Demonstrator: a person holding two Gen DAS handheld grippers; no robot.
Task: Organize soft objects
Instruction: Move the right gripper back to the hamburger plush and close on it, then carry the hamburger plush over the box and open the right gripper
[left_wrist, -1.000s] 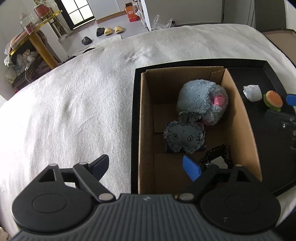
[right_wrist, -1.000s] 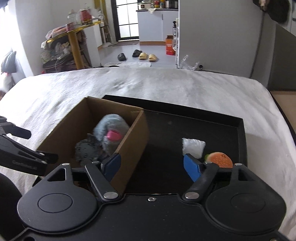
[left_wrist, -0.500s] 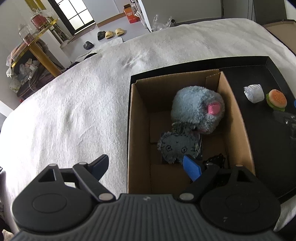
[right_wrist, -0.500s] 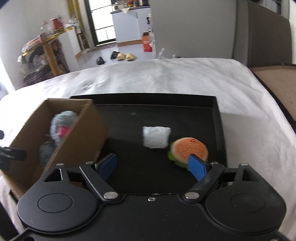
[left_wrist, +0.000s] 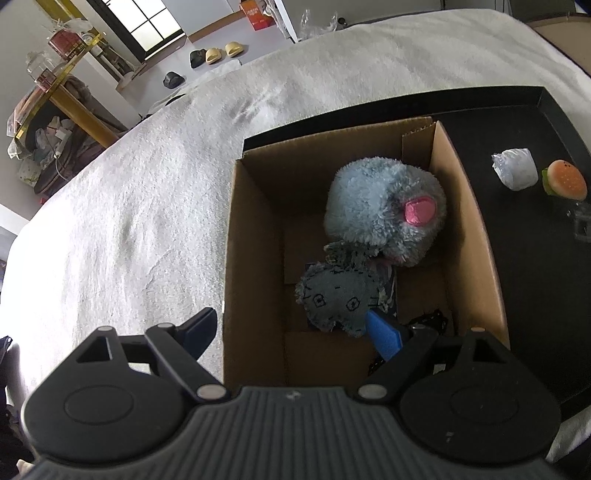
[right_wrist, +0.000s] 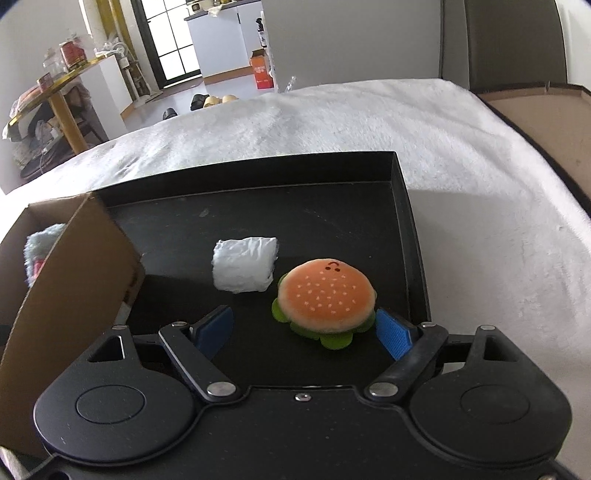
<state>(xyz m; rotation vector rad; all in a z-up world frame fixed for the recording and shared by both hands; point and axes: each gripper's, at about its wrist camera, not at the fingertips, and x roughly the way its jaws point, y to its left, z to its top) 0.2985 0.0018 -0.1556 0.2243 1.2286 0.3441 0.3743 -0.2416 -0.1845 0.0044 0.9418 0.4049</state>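
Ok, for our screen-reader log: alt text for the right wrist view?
The open right gripper hovers at a burger plush on a black tray, beside a white packet and a cardboard box.

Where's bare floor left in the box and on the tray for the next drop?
Cardboard box: its left half is bare; the right side is crowded by the grey plush, denim toy and a dark item at the near corner. Black tray: bare behind the white packet and burger plush, and between packet and box wall.
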